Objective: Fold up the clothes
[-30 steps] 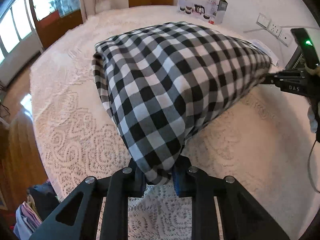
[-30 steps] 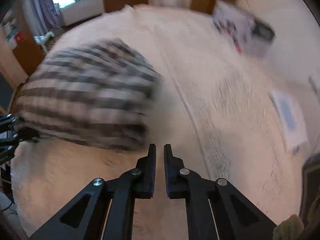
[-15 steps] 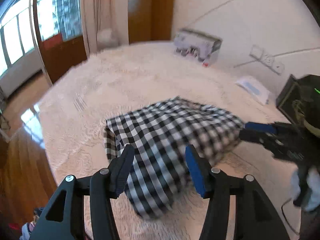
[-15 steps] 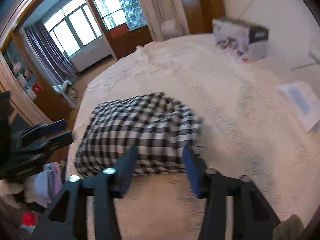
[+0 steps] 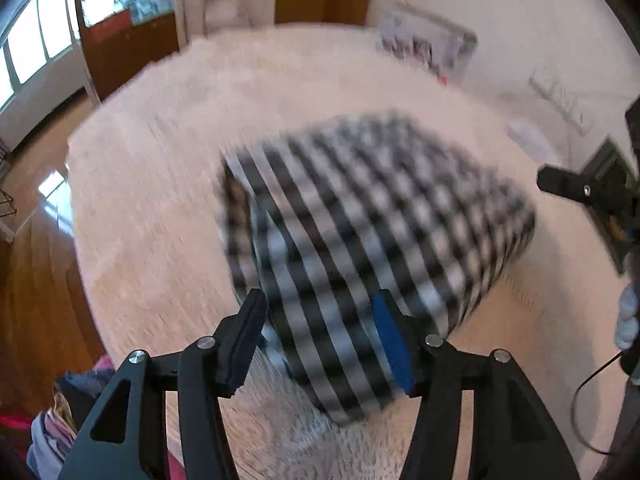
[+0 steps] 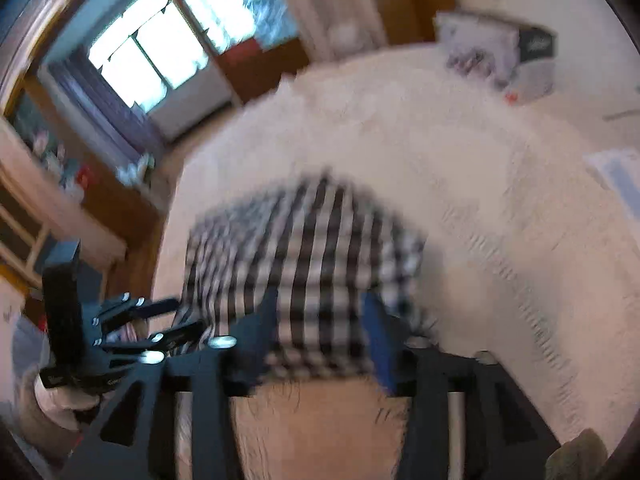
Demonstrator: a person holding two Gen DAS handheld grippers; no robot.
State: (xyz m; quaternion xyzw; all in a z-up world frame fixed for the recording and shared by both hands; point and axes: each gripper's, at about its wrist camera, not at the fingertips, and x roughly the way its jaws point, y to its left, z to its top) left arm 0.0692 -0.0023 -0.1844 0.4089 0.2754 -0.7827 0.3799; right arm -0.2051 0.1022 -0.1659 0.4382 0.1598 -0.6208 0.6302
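Note:
A black-and-white checked garment (image 5: 372,224), folded into a thick block, lies on the cream lace-covered bed (image 5: 168,184). My left gripper (image 5: 320,340) is open, its jaws straddling the garment's near corner without closing on it. In the right wrist view the garment (image 6: 312,248) is blurred; my right gripper (image 6: 320,332) is open with its jaws on either side of the near edge. The left gripper also shows at the left of that view (image 6: 160,328), and the right gripper shows in the left wrist view (image 5: 576,188).
A printed cardboard box (image 5: 428,48) stands at the far edge of the bed by the wall. A white paper (image 6: 616,176) lies on the bed at right. Wooden floor (image 5: 32,280) and a clothes pile (image 5: 52,428) lie beyond the left edge.
Both grippers let go of the garment, opened and lifted back; it dropped onto the bed as a folded block. Now both have moved in again over its near edges.

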